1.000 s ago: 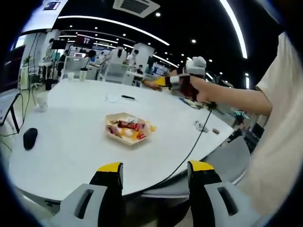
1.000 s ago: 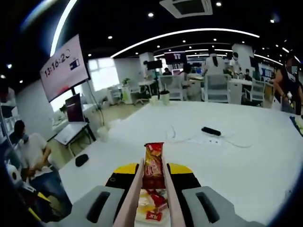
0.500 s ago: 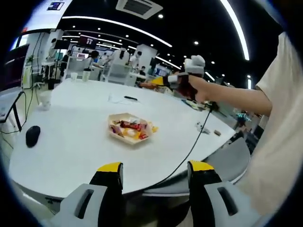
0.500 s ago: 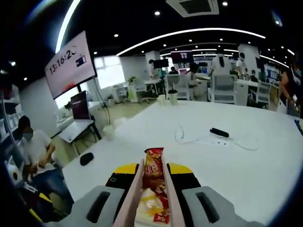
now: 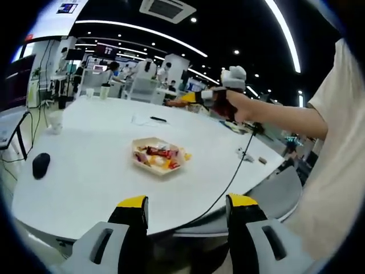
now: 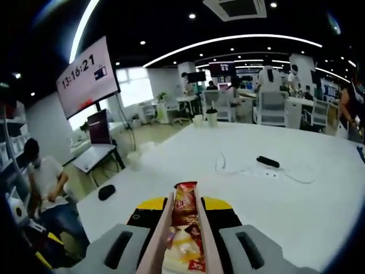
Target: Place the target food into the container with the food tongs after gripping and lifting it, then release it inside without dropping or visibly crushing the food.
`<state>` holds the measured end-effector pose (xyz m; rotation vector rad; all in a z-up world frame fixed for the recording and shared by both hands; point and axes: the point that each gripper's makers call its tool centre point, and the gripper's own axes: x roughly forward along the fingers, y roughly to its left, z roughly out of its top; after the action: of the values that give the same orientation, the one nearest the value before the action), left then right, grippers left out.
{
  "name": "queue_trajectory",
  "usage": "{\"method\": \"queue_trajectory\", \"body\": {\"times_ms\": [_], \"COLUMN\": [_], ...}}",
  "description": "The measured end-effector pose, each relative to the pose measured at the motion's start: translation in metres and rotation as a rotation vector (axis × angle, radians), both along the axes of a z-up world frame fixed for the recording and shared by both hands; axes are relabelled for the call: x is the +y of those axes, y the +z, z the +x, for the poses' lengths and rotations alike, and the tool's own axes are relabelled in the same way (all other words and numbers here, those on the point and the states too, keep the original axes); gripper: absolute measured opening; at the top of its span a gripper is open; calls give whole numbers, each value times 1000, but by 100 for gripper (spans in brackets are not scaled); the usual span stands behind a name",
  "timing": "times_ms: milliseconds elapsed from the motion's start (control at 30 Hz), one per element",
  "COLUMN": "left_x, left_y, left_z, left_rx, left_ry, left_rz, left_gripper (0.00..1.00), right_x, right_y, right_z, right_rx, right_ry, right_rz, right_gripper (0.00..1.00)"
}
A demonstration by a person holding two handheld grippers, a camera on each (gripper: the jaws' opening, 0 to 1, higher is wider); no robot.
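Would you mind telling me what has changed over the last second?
Very little. The right claw stays shut on the tongs, which still pinch the red snack above the tray. Both cameras shifted slightly. The left claw remains open and idle.

Black mouse, perhaps, on white table.

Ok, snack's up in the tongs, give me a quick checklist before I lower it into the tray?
1. Red snack packet pinched between the tongs: ok, held at the tips.
2. Packet crushed: cannot tell, no obvious squashing.
3. Right gripper shut on the tongs: ok.
4. Tray on the white table, open on top: ok, already holds snacks.
5. Tongs above the tray: ok; tray contents show beneath the packet.
6. Left gripper clear of the tray: ok, open and back at the table's edge.
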<state>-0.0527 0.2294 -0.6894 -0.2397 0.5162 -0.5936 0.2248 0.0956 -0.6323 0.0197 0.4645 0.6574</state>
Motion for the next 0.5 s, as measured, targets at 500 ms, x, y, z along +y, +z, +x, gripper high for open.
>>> {"method": "queue_trajectory", "body": {"times_ms": [500], "left_x": [-4], "left_y": [-2], "left_z": [2], "left_rx": [5], "left_ry": [-14], "left_rz": [-1], "left_gripper": [54], "right_x": [6], "right_y": [0], "right_z": [-7], "right_rx": [2], "right_ry": [32], "right_rz": [-16], "right_gripper": [22]}}
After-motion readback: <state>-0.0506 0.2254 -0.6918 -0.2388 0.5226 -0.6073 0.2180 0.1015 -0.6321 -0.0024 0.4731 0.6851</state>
